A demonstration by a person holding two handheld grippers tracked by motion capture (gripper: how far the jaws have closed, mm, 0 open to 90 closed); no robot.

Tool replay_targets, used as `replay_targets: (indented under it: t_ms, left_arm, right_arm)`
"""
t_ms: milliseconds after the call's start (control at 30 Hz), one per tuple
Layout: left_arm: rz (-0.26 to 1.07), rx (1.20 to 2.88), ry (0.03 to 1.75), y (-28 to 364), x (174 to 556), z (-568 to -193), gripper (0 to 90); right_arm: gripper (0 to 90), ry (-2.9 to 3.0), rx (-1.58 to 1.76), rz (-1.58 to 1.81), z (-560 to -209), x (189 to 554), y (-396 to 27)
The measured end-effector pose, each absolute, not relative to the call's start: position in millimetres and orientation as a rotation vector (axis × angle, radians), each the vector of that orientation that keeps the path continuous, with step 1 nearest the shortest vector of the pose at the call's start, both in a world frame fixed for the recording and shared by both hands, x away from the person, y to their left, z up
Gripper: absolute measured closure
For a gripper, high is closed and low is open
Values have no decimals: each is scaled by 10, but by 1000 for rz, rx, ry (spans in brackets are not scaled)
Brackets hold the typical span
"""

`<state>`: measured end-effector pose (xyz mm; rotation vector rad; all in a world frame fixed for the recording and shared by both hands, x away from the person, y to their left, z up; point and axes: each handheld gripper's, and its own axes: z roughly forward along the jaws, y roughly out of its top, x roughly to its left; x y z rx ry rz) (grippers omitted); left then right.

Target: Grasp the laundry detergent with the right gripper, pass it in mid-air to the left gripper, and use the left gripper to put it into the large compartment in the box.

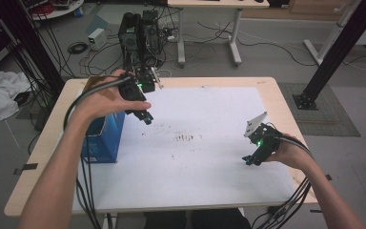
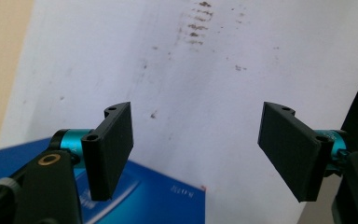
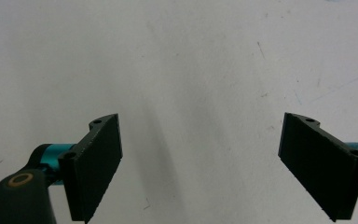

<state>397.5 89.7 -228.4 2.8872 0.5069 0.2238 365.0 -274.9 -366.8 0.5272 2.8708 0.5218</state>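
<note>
My left gripper (image 1: pixel 145 116) hangs above the white sheet (image 1: pixel 205 157), just right of a blue box (image 1: pixel 104 136). In the left gripper view its black jaws stand apart around my left gripper's gap (image 2: pixel 196 149), nothing between them, and the blue box (image 2: pixel 168 196) lies below. My right gripper (image 1: pixel 250 160) rests low at the sheet's right side, pointing down-left. The right gripper view has my right gripper (image 3: pixel 200 163) wide open over bare white sheet (image 3: pixel 191 60). A patch of brown crumbs (image 1: pixel 185 138) marks the sheet's middle, and the same crumbs (image 2: pixel 196 25) lie ahead of the left jaws.
The wooden table (image 1: pixel 276 95) carries the sheet and box. Beyond its far edge stand black computer towers (image 1: pixel 140 33), tangled cables and another desk's legs (image 1: pixel 205 38). A black frame post (image 1: pixel 336 52) rises at the right. Cables trail from both grippers off the near edge.
</note>
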Motion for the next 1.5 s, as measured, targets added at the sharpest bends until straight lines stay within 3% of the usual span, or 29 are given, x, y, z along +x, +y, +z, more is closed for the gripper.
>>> replay_targets:
  t_ms: [567,1500]
  left_arm:
    - [85,2973,441,445,3943,-3051,267]
    - [120,2967,441,419,3900,-3130,267]
  right_arm:
    - [126,2864,548,522,-3618,3629,-2755]
    - [126,2857,557,506,-3603,3631,-2708]
